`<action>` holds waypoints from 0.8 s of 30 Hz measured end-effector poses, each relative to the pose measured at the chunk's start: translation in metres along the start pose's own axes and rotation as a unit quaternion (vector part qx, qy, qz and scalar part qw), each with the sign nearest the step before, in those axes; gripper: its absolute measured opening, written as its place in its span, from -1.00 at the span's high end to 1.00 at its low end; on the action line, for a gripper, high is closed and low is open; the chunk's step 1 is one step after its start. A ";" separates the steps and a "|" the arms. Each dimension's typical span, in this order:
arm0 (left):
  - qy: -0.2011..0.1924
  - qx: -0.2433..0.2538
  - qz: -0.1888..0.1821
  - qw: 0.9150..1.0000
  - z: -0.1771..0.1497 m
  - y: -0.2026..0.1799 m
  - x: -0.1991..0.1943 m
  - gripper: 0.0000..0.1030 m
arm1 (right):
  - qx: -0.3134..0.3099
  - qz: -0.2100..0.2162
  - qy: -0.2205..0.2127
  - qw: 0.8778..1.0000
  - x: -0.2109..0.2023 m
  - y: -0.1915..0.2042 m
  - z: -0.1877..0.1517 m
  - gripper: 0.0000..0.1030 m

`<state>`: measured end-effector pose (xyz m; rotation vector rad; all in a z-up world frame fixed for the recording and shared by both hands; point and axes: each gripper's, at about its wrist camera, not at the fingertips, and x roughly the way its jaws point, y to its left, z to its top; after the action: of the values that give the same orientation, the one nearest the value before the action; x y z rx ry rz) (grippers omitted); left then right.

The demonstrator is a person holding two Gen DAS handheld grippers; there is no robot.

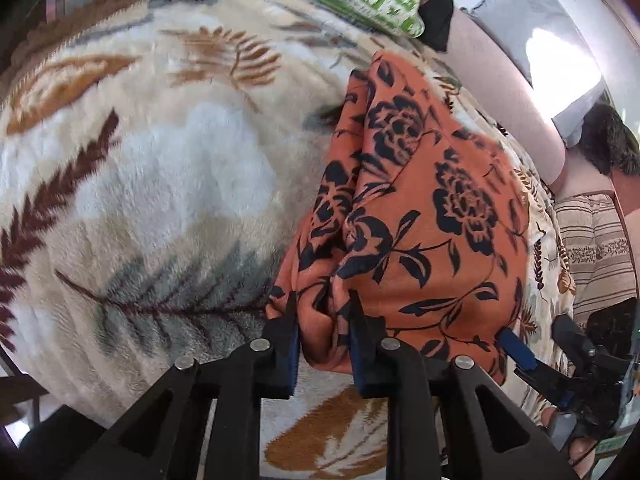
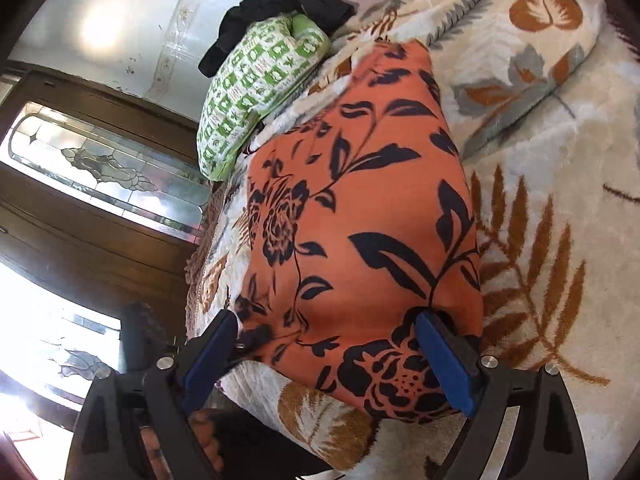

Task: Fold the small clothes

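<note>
Orange floral cloth (image 1: 420, 208) lies lengthwise on the leaf-patterned blanket (image 1: 160, 168), running away from the left gripper (image 1: 324, 344), which pinches its bunched near edge. Right view: the right gripper (image 2: 332, 360) gapes wide astride the cloth's near end.

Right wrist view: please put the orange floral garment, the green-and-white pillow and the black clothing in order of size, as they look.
1. orange floral garment, by far the largest, but nearest the camera.
2. green-and-white pillow.
3. black clothing, smallest; it lies farthest and is partly hidden, so unsure.
</note>
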<state>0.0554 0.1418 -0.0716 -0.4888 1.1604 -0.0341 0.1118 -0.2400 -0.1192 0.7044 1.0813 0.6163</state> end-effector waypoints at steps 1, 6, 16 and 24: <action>-0.014 0.012 -0.001 1.000 0.005 -0.006 -0.011 0.54 | 0.002 0.007 0.000 1.000 -0.003 -0.001 0.001 -0.79; -0.062 0.056 -0.018 0.996 0.041 -0.023 -0.043 0.52 | 0.022 0.036 -0.017 0.999 -0.025 -0.015 0.019 -0.80; -0.001 0.124 0.049 0.991 0.076 -0.062 0.058 0.45 | 0.122 0.064 0.036 0.990 0.018 -0.075 0.093 -0.77; -0.016 0.147 0.065 0.987 0.072 -0.071 0.058 0.43 | 0.070 -0.052 0.053 0.995 0.031 -0.064 0.078 0.28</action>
<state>0.1587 0.0873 -0.0728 -0.1517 1.1307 -0.0823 0.2024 -0.2736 -0.1628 0.7383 1.2605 0.4946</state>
